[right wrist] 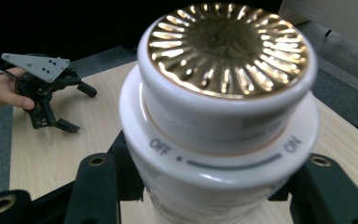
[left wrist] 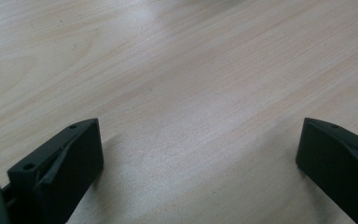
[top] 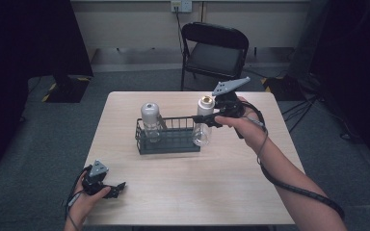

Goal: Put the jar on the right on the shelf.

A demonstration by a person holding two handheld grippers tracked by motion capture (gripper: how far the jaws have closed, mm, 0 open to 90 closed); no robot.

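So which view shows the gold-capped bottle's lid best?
The right gripper view: the gold-capped bottle sits close up between the right gripper jaws, its OFF/ON markings legible. The high view shows it small, at the basket.

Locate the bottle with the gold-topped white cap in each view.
High view: gold-topped bottle stands at the right end of the wire basket, right gripper closed on it.
Left gripper view: not in it.
Right gripper view: its cap looms centre, close up.
Shared landmark: the wooden table.

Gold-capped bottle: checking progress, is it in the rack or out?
Out. The bottle stands upright just outside the rack, with the right gripper closed around it.
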